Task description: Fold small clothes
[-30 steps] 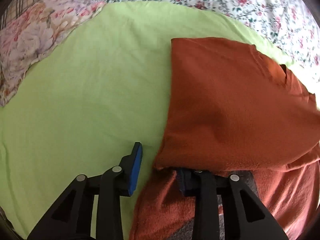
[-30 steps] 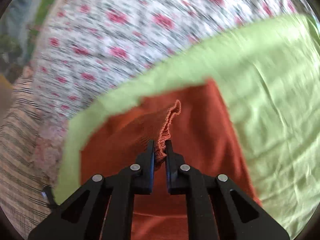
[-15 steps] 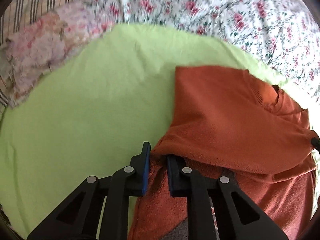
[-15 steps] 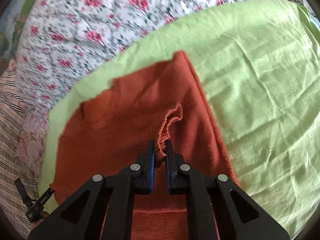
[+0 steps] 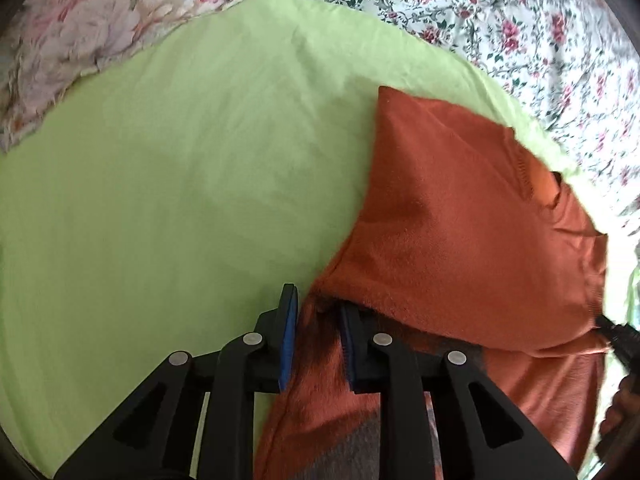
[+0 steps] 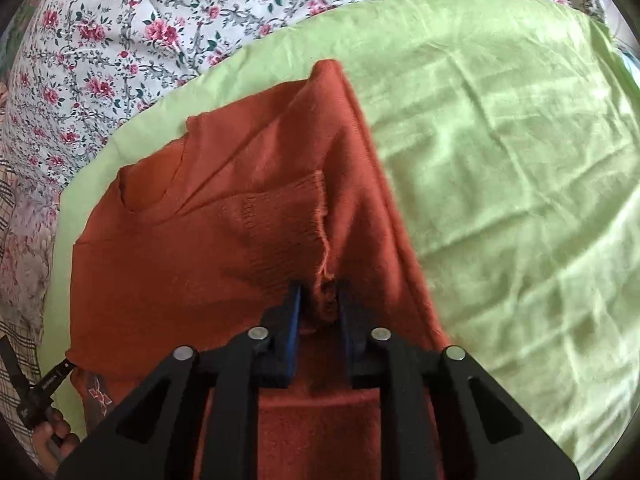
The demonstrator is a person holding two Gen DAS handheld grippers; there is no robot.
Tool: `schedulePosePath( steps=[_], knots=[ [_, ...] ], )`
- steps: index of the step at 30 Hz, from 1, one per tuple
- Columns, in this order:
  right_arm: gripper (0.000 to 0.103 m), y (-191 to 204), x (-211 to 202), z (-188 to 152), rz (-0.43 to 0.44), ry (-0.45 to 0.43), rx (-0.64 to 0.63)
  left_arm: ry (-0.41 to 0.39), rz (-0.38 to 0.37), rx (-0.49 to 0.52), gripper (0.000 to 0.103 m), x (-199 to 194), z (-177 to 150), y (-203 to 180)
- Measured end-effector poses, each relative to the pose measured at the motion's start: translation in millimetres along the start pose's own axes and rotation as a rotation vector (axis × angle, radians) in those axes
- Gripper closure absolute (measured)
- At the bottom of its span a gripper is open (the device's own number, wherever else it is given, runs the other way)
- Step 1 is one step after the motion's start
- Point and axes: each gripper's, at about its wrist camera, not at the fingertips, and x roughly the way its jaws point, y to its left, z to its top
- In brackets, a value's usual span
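Note:
A rust-orange knit sweater (image 5: 460, 216) lies on a light green sheet (image 5: 180, 184), its upper part folded over the lower part. My left gripper (image 5: 316, 312) is shut on the sweater's left edge at the fold. In the right wrist view the sweater (image 6: 240, 216) fills the middle, and my right gripper (image 6: 318, 292) is shut on a bunched ribbed cuff edge (image 6: 320, 216) laid over the body. The other gripper's tip shows at the lower left of the right wrist view (image 6: 48, 380) and at the right edge of the left wrist view (image 5: 620, 336).
The green sheet (image 6: 500, 184) lies over a floral bedspread (image 6: 140, 20) that runs along the far side. A faded floral pillow (image 5: 80, 40) lies at the far left. A plaid fabric (image 6: 16, 208) shows at the left edge.
My left gripper closed from open onto the sweater's left edge. My right gripper carried the cuff lower over the sweater's body, and the cuff now lies flatter.

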Motion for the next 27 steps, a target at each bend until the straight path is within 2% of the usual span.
schedulePosePath(
  steps=[3, 4, 5, 7, 12, 15, 18, 19, 22, 27],
  knots=[
    [0.082, -9, -20, -11, 0.043, 0.001, 0.041, 0.004, -0.026, 0.024, 0.082, -18, -6, 3],
    [0.078, -10, -26, -15, 0.06, 0.006, 0.046, 0.011, -0.053, 0.038, 0.081, -25, -10, 6],
    [0.071, -11, -33, -20, 0.08, 0.014, 0.044, 0.021, -0.072, 0.046, 0.077, -30, -13, 8],
    [0.065, -12, -48, -34, 0.13, 0.03, 0.029, 0.048, -0.11, 0.067, 0.071, -41, -26, 15],
    [0.062, -12, -83, -72, 0.196, 0.085, -0.051, 0.13, -0.189, 0.136, 0.055, -60, -65, 30],
    [0.059, -21, -104, -97, 0.208, 0.121, -0.055, 0.203, -0.223, 0.176, 0.049, -67, -99, 41],
    [0.055, -36, -129, -124, 0.184, 0.139, -0.042, 0.252, -0.232, 0.188, 0.045, -72, -126, 52],
    [0.054, -40, -137, -131, 0.175, 0.142, -0.035, 0.295, -0.238, 0.214, 0.044, -74, -135, 56],
    [0.05, -57, -157, -159, 0.145, 0.16, -0.007, 0.321, -0.268, 0.216, 0.04, -82, -161, 64],
    [0.049, -71, -162, -205, 0.179, 0.255, 0.025, 0.354, -0.312, 0.255, 0.041, -87, -181, 61]
  ],
)
